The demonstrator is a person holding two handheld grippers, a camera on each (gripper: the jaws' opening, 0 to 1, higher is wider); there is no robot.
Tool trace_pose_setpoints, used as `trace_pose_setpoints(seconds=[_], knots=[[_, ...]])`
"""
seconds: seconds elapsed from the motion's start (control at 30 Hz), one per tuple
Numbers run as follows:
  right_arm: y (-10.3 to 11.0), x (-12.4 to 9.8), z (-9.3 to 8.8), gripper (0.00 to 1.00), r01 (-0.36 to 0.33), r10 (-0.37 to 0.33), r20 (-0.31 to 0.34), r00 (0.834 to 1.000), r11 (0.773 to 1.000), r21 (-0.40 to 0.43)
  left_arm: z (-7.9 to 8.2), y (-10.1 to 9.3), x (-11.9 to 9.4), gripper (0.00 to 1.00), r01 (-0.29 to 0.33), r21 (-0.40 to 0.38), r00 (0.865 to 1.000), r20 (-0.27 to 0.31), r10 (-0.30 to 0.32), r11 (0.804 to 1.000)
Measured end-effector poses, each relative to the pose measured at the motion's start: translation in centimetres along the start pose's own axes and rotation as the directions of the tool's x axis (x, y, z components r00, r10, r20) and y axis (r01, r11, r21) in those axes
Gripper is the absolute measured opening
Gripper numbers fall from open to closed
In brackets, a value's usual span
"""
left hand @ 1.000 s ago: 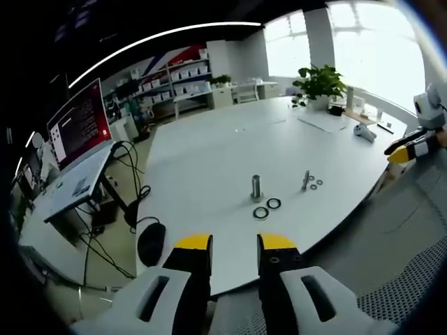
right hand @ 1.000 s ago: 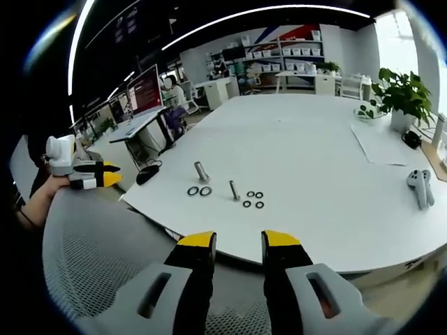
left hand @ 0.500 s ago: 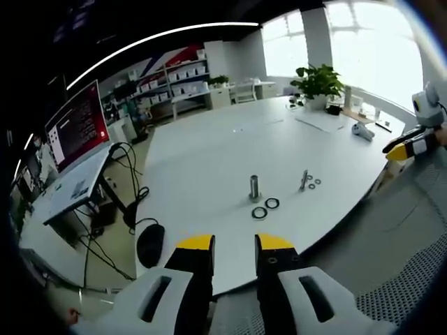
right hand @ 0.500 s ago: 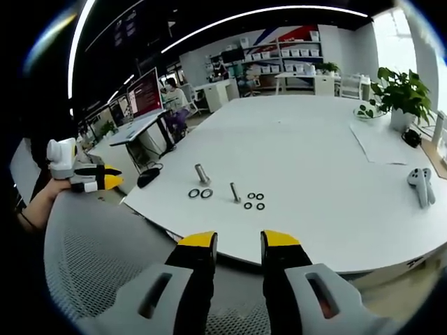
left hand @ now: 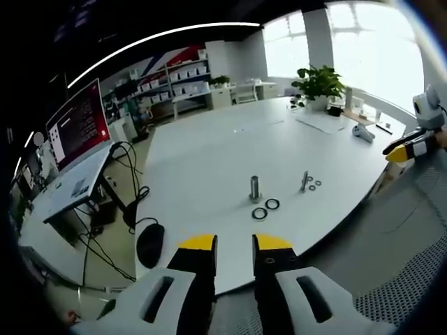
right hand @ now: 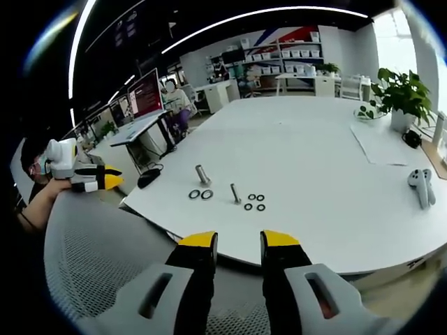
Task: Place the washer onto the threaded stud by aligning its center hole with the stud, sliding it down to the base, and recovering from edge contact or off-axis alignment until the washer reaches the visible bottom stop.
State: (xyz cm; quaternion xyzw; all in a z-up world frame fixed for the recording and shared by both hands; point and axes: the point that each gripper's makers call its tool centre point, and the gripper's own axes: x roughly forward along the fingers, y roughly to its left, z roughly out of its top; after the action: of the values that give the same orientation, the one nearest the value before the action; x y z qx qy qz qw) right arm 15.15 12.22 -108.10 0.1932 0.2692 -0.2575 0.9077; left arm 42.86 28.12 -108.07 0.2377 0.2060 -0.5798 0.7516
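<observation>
Off the white table's (right hand: pixel 314 153) edge, both the left gripper (left hand: pixel 233 243) and right gripper (right hand: pixel 239 239) are being held slightly parted, empty, well apart from the threaded stud (right hand: pixel 235 192) and washers (right hand: pixel 254 202).

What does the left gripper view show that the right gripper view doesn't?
Left gripper view: a black mouse and trailing cables beside the table. Right gripper view: a white controller lying on the table. Both: the thick stud with two large washers, the thin stud with small washers, the potted plant, and the white table.
</observation>
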Motion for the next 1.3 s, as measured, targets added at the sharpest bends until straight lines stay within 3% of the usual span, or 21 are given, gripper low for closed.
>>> trace_pose_setpoints(seconds=[0.2, 0.4, 0.57, 0.73, 0.93, 1.03, 1.3], knots=[[0.2, -0.1, 0.3, 0.27, -0.011, 0.011, 0.022, 1.000, 1.000, 0.000, -0.2, 0.4, 0.0, 0.16, -0.019, -0.016, 1.000, -0.010, 0.019, 1.000], [1.1, 0.0, 0.5, 0.26, -0.068, 0.069, 0.032, 0.997, 0.998, -0.013, 0.2, 0.2, -0.2, 0.15, -0.048, -0.032, 0.999, -0.015, 0.047, 0.998], [1.9, -0.2, 1.0, 0.26, -0.106, 0.110, 0.055, 0.992, 0.991, -0.083, 0.6, 0.7, -0.4, 0.15, -0.073, -0.065, 0.997, 0.004, 0.073, 0.995], [2.4, -0.3, 1.7, 0.26, -0.138, 0.147, 0.097, 0.984, 0.985, -0.101, 0.7, 1.3, -0.6, 0.15, -0.094, -0.104, 0.995, 0.029, 0.097, 0.990], [2.6, -0.4, 2.2, 0.26, -0.149, 0.163, 0.129, 0.978, 0.983, -0.107, 0.1, 1.3, -0.3, 0.15, -0.082, -0.076, 0.997, -0.009, 0.082, 0.994], [2.7, -0.4, 2.5, 0.26, -0.157, 0.172, 0.140, 0.975, 0.981, -0.113, 1.0, 1.5, -0.4, 0.11, -0.089, -0.088, 0.994, 0.049, 0.094, 0.992], [2.8, -0.5, 3.0, 0.26, -0.165, 0.184, 0.170, 0.968, 0.979, -0.119, 0.9, 1.4, -0.4, 0.10, -0.077, -0.091, 0.996, 0.039, 0.081, 0.993]])
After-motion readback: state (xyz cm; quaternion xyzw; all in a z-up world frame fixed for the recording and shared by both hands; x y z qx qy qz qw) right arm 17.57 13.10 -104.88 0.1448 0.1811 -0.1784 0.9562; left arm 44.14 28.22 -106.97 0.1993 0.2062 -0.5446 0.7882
